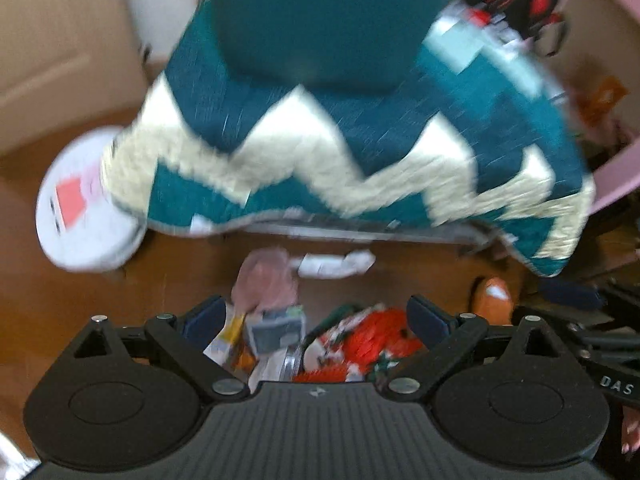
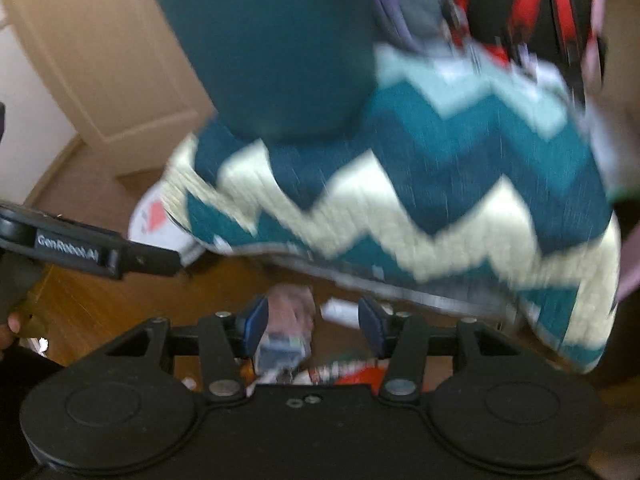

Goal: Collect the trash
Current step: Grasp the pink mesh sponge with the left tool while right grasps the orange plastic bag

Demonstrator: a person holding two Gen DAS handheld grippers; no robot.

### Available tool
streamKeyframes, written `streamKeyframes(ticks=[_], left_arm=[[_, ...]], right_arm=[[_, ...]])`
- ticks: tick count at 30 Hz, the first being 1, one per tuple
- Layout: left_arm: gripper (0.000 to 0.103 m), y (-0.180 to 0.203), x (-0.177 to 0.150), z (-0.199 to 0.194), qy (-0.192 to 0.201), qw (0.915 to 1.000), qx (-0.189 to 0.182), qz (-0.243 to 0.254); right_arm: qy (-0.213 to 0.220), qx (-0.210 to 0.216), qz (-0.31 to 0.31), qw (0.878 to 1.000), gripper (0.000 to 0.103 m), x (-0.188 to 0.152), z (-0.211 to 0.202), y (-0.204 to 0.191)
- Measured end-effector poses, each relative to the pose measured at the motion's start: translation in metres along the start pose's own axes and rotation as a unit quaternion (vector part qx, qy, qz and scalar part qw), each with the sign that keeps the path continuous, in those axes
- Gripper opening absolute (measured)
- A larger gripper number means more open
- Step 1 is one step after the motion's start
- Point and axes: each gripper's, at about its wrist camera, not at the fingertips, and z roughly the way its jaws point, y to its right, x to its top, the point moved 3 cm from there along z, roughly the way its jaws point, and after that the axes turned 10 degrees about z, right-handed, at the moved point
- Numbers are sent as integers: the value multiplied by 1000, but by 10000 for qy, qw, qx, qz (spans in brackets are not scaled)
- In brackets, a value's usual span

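A blurred heap of trash lies on the brown wooden floor by the bed: a pink wrapper (image 1: 266, 280), a small grey-green box (image 1: 276, 330), a red and white wrapper (image 1: 368, 340) and a yellow-white packet (image 1: 226, 338). A crumpled white paper (image 1: 336, 265) lies just behind them. My left gripper (image 1: 316, 316) hangs over the heap, open wide, its pads touching nothing. My right gripper (image 2: 313, 326) is open less far. The pink wrapper (image 2: 290, 304) and grey-green box (image 2: 282, 350) show in its gap; they look to lie beyond the pads.
A bed with a teal and cream zigzag quilt (image 1: 320, 168) and a teal pillow (image 1: 320, 20) fills the upper view. A white round container (image 1: 86, 220) stands at its left. An orange shoe (image 1: 494, 300) is at right, near a pink bin wall (image 1: 616, 176). The left gripper's side (image 2: 80, 250) crosses the right view.
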Motion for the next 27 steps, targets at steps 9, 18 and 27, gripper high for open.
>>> streamKeyframes(ticks=[9, 18, 27], left_arm=[[98, -26, -6, 113, -893, 9944, 278, -499], [98, -43, -9, 201, -1444, 9874, 360, -543], [98, -59, -9, 277, -1535, 9855, 593, -405]], right_arm=[[-1012, -272, 1464, 9837, 50, -32, 107, 63], [-2204, -348, 2667, 9376, 50, -78, 211, 105], [-2732, -437, 2148, 9367, 50, -113, 275, 101]])
